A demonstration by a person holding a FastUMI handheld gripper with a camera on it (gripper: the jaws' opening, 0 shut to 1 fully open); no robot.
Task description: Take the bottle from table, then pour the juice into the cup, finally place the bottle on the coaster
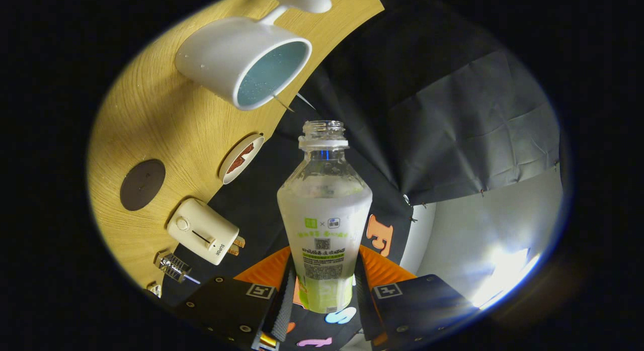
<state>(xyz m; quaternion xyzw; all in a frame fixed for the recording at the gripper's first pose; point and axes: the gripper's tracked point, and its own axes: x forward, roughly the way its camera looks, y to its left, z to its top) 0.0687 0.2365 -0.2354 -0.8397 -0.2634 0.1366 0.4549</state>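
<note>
Holding bottle (324,215) low on its label, fingers (285,290) clamped both sides; thin plastic, open-necked, slick, so I grip gently near cup (236,59) at worktop (151,114) edge.

- The bottle (324,210), clear plastic frosted to a milky haze over its shoulder, carries a glossy printed label and a ribbed, uncapped neck; the gripper (324,290) fingers press on its lower sides.
- The cup (241,59) looks like smooth glazed ceramic, faintly glossy, its inside speckled with droplets.
- The table (151,119) shows a pale wood-grain finish, matt, with fine arcing lines.
- The dark round coaster (142,184) appears matt and flat.
- A cream toaster (203,231) has a smooth plastic-looking shell with a soft sheen.
- The booth wall (453,129) is matt black cloth, creased and pinned.
</note>
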